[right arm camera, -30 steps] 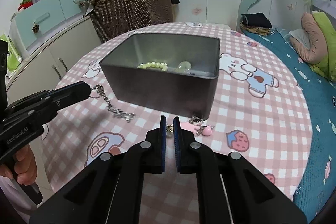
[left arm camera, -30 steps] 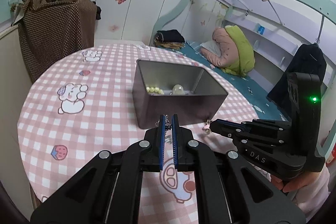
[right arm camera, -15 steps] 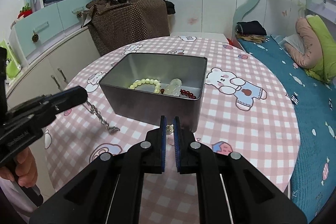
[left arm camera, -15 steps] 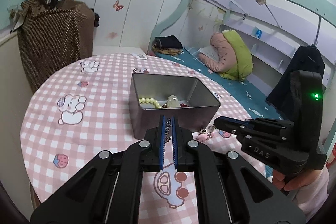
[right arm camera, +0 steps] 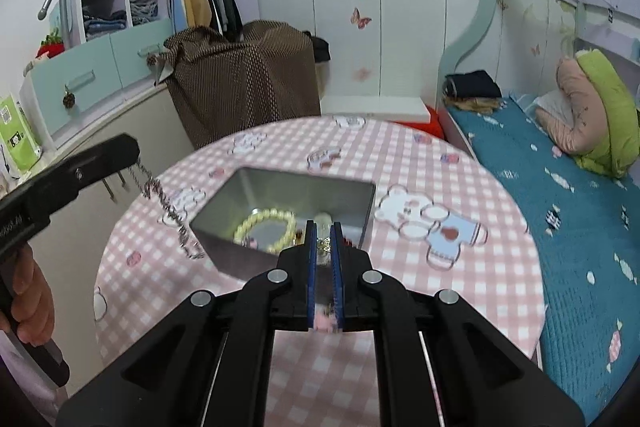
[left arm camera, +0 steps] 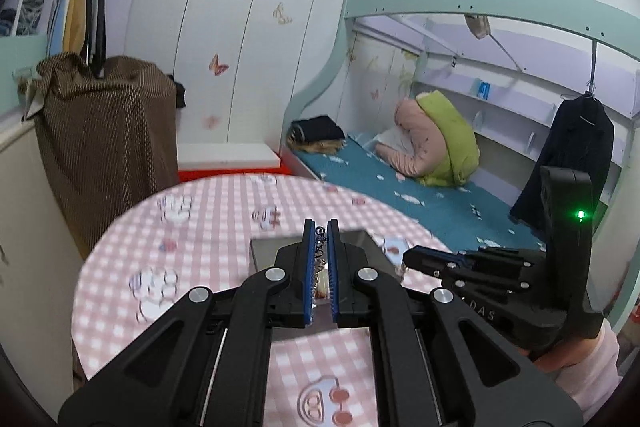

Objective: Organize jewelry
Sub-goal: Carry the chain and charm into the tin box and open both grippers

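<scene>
A grey metal tin stands open on the round pink checked table; in it lie a pale bead bracelet, a pale stone and dark red beads. My left gripper is shut on a silver chain, which hangs from it above the table left of the tin. The tin shows partly behind the left fingers. My right gripper is shut on a small chain with a pink charm, held above the tin's near side.
A brown dotted cloth covers a box behind the table. A bunk bed with a teal mattress is on the right. A cabinet with drawers stands on the left.
Both grippers have risen well above the table, each lifting its chain clear of the cloth. The tin looks smaller and lower in both views.
</scene>
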